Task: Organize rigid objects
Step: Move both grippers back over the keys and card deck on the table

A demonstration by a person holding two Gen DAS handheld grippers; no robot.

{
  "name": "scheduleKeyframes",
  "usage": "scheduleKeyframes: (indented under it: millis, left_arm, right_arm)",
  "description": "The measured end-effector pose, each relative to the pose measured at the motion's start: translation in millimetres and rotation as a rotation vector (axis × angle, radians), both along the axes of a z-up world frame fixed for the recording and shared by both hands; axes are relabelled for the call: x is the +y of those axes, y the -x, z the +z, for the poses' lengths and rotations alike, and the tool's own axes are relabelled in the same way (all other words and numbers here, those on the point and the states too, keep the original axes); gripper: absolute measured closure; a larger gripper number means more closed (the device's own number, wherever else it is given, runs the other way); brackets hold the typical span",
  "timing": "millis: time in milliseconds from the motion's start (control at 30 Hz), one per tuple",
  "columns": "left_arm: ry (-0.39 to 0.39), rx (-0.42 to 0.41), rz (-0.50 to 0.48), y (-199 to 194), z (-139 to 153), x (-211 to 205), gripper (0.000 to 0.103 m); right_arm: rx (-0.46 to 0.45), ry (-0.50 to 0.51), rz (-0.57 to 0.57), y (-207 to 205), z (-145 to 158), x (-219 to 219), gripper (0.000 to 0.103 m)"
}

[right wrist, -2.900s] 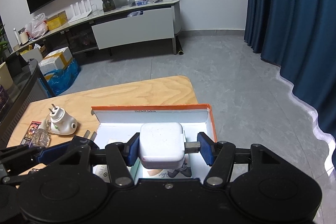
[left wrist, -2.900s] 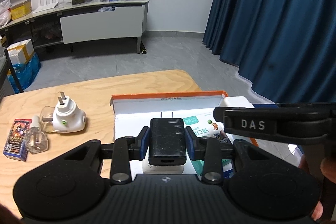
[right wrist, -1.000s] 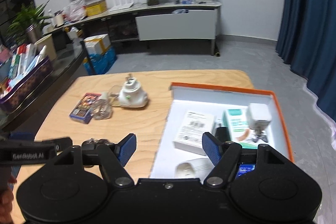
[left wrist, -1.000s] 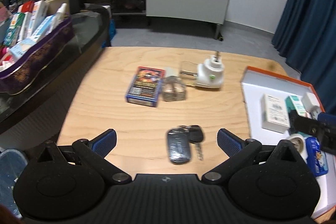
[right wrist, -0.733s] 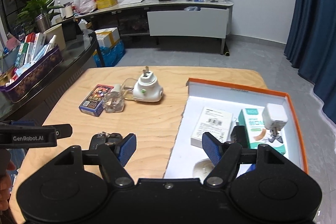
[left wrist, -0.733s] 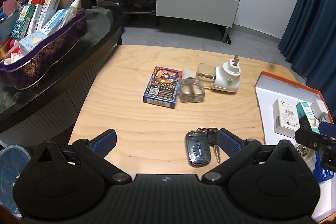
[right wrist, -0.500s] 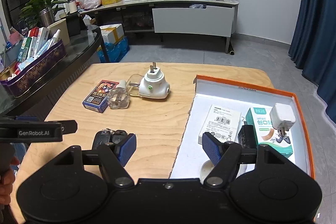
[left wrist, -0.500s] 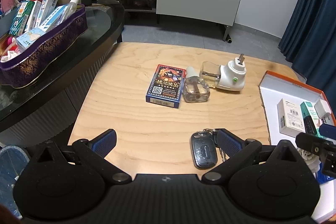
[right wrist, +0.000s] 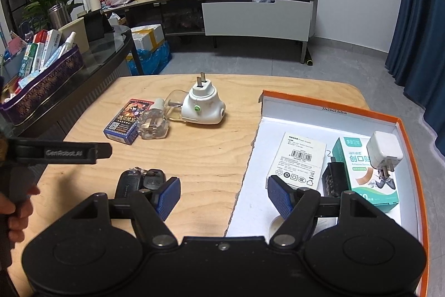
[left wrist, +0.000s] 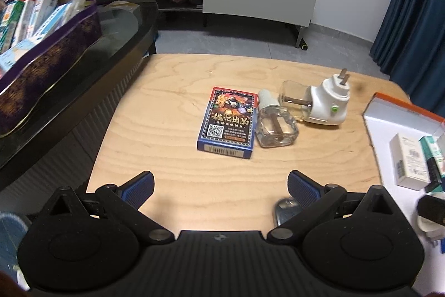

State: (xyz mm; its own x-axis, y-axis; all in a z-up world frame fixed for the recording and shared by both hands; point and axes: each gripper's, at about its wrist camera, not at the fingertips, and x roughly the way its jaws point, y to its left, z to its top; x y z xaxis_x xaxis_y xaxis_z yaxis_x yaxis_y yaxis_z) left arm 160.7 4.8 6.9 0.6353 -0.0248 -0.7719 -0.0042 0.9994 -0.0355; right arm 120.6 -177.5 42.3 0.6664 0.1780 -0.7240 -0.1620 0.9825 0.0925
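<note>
Matte black left gripper [left wrist: 220, 185] and right gripper [right wrist: 223, 195]; ribbed blue pads, silver screws

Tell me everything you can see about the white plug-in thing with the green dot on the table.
The white plug-in device is a rounded, glossy plastic body with two metal prongs pointing up and a small green dot on its side. A clear bottle with a brown wick is fitted into it. It sits on the wooden table, left of the orange-rimmed box and beside a loose refill bottle. Neither tongs touch it.
</note>
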Motion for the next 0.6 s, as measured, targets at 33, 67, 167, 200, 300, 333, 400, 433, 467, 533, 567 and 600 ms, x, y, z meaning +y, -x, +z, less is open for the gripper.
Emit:
scheduleKeyframes:
  millis: [33, 67, 167, 200, 300, 333, 400, 433, 467, 533, 567, 600]
  left_arm:
    - [-0.003, 0.003, -0.004, -5, -4, 0, 0.000]
    - [-0.006, 0.004, -0.009, -10, -7, 1, 0.000]
    - [-0.015, 0.011, -0.019, -25, -18, 3, 0.000]
    - [-0.018, 0.013, -0.021, -30, -22, 4, 0.000]
    - [-0.037, 0.003, -0.037, -43, -28, 5, 0.000]
    - [-0.037, -0.003, -0.041, -47, -30, 7, 0.000]
    - [-0.033, -0.007, -0.055, -56, -32, 8, 0.000]
    - [-0.039, -0.011, -0.059, -60, -34, 9, 0.000]
    - [-0.044, -0.016, -0.062, -64, -36, 10, 0.000]
    - [-0.043, -0.013, -0.066, -71, -39, 11, 0.000]
    - [-0.049, -0.025, -0.073, -73, -40, 11, 0.000]
    - [-0.054, -0.033, -0.080, -75, -40, 10, 0.000]
  right_arm:
    - [0.002, 0.000, 0.000, -1, -1, -1, 0.020]
    - [0.003, 0.000, 0.000, -2, -2, -1, 0.020]
    - [0.004, 0.003, -0.007, -5, -4, -3, 0.021]
    - [0.004, 0.003, -0.010, -7, -5, -4, 0.021]
    - [0.004, 0.003, -0.017, -12, -5, -7, 0.021]
    - [0.003, 0.003, -0.019, -13, -6, -8, 0.021]
    - [0.003, 0.003, -0.023, -16, -8, -10, 0.021]
    - [0.005, 0.001, -0.024, -19, -9, -11, 0.021]
    - [0.007, 0.001, -0.023, -21, -10, -11, 0.021]
    - [0.013, 0.005, -0.025, -26, -13, -11, 0.021]
    - [0.015, 0.004, -0.025, -28, -15, -11, 0.021]
    - [0.016, 0.002, -0.022, -31, -17, -11, 0.021]
